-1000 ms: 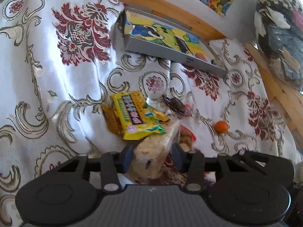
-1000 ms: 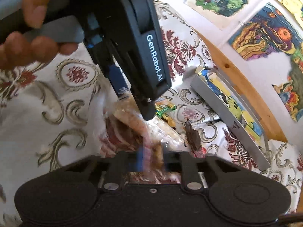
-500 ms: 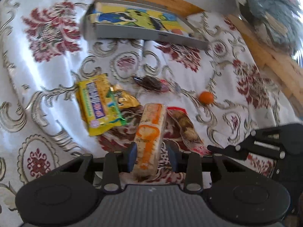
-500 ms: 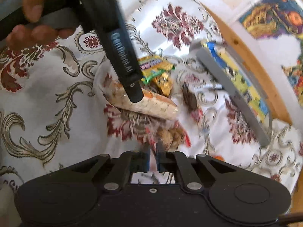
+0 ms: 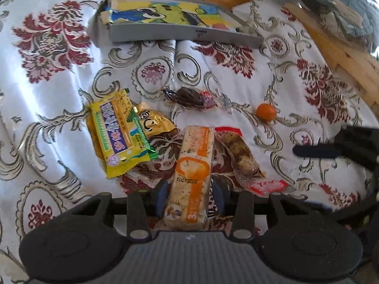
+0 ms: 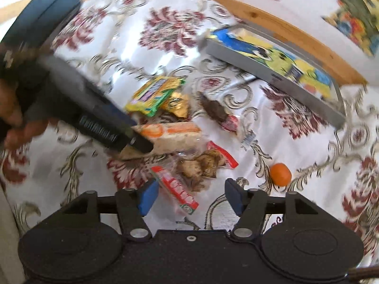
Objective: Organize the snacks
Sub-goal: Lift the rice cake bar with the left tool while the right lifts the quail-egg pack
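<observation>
L wrist: my left hand-held gripper (image 5: pixel 188 195) is closed on the near end of the orange cracker bar (image 5: pixel 192 172); rest of bar sticks out fwd over the table. I reckon next is to carry it level to the grey tray (image 5: pixel 182 34) at the far edge, firm grip, wrapper looks slippery. Tool points straight at tray.

R wrist: right hand-held gripper (image 6: pixel 190 197) wide open, holding nothing, low over the red-edged cookie pack (image 6: pixel 196 169). Orange ball (image 6: pixel 280 174) just to its right. Blurry; person's hand (image 6: pixel 14 116) on the other tool's handle.
</observation>
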`<state>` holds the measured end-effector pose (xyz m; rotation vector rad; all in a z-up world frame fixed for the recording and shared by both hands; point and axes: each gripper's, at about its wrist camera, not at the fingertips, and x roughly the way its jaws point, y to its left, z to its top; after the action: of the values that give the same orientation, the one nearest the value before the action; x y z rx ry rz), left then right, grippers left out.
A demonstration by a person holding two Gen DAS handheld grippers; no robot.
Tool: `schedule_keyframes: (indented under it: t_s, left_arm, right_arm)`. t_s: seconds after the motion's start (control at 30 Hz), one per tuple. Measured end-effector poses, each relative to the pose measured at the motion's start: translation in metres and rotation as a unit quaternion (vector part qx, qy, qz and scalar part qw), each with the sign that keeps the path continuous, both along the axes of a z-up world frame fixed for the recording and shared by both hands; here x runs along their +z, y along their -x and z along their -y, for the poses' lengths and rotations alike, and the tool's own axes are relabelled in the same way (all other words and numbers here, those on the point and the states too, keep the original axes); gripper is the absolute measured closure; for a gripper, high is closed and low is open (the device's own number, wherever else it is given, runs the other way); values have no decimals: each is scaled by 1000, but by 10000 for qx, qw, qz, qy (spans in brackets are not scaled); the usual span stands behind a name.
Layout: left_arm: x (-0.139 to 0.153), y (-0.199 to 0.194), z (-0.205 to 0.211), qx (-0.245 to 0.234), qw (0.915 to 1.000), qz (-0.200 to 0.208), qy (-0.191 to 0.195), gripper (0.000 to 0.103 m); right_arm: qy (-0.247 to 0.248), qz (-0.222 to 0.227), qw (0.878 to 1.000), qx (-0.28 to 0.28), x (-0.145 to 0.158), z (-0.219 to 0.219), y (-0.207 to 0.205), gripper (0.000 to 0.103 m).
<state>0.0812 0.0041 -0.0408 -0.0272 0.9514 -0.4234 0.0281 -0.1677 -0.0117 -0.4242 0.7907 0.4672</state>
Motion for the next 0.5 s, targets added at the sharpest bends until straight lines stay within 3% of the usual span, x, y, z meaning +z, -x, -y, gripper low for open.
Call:
schedule_keyframes:
  t_s: [0.2, 0.5]
  left_arm:
    - [-10, -6, 7, -160, 9997, -41, -204, 54]
    - [-13, -10, 5, -102, 9997, -77, -190, 50]
  right_arm:
    - [-536, -408, 9965, -494, -5, 10, -22, 31]
    - [-1049, -855, 9881, -728, -3, 20, -38, 18]
